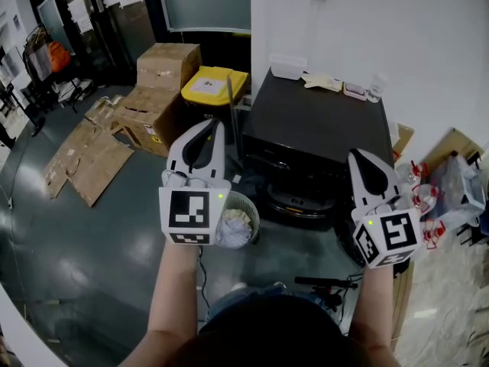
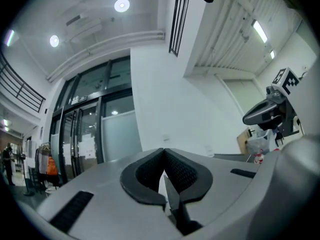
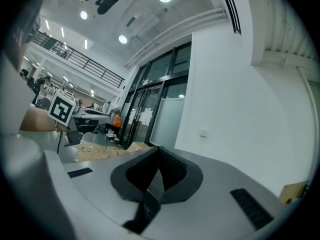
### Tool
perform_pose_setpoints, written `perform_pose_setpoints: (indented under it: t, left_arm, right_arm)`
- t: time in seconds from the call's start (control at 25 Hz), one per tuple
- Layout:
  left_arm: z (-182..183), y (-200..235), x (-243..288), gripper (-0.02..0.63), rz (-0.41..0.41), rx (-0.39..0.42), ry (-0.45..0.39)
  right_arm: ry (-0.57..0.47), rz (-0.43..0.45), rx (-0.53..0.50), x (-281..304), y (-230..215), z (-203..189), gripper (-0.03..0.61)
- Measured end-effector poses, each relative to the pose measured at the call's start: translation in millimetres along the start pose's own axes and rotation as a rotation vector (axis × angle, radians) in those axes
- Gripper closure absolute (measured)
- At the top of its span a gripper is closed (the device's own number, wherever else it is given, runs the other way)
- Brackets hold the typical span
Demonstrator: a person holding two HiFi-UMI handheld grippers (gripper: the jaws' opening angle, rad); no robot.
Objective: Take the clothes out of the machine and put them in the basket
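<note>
My left gripper (image 1: 208,128) and right gripper (image 1: 361,159) are both shut and empty, raised above the floor (image 1: 99,251). White clothes (image 1: 231,228) lie in the basket (image 1: 252,207) at the black machine's (image 1: 321,125) front left corner. Reaching down carelessly, I might tip that basket.

The right gripper (image 3: 159,149) has its 2 jaws closed tip to tip, with nothing between them. Beyond stand a white wall (image 3: 235,109) and glass doors (image 3: 150,119). Flattened cardboard (image 3: 100,150) lies at left, near a marker cube (image 3: 62,110).
</note>
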State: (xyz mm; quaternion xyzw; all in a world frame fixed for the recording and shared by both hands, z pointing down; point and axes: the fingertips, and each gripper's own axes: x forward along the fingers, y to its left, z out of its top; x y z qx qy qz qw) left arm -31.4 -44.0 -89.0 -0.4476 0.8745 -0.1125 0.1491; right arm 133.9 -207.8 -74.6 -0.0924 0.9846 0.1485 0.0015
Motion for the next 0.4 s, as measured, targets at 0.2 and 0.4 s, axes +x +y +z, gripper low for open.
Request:
perform_pose_setpoints:
  t: [0.2,0.4]
  left_arm:
    - [-2.9,2.1,-3.4,0.611,0.007,0.010,-0.015]
    - [-7.8,5.1,-4.8,0.611,0.010,0.019,-0.003]
  right_arm:
    - [-0.017,0.004,-0.007,-1.3,2.9,-1.6,0.578]
    - [-0.013,-0.011,-0.014,-0.5,3.2,-3.9,0.577]
